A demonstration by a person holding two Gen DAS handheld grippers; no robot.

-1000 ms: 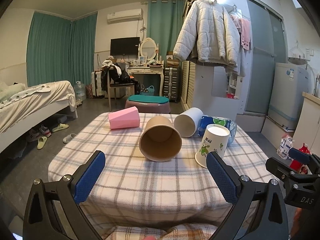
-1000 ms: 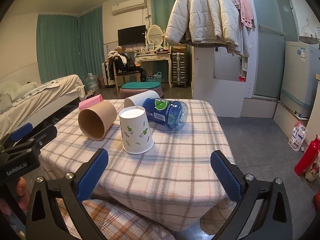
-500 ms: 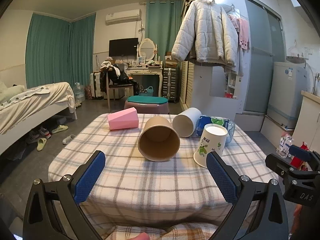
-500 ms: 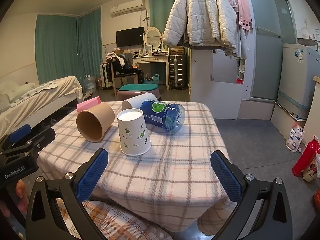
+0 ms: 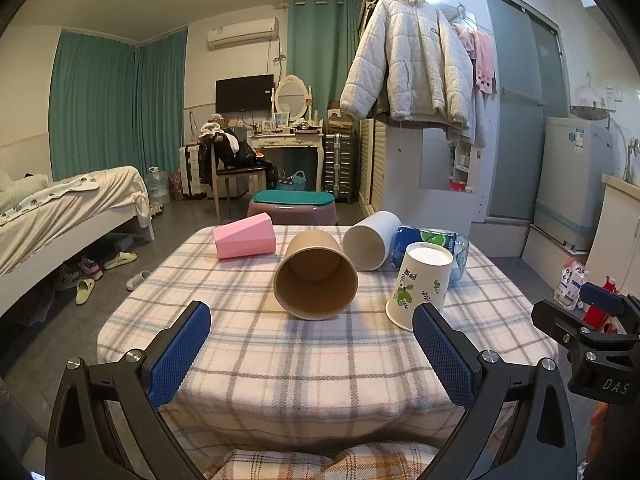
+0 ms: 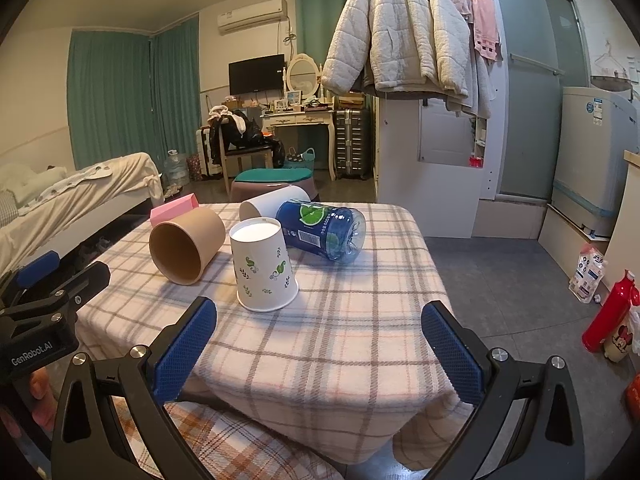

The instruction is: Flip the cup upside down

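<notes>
In the left wrist view, the left gripper hangs wide apart and empty near the table's front edge, over the plaid-clothed table. The white paper cup with green leaf print stands rim-down at right, beside a brown cardboard cup lying on its side. In the right wrist view, the right gripper gapes wide, empty; the printed cup stands inverted ahead at left, a blue plastic bottle lying behind it.

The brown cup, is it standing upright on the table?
No, the brown cup lies on its side on the table, its open mouth facing the camera.
</notes>
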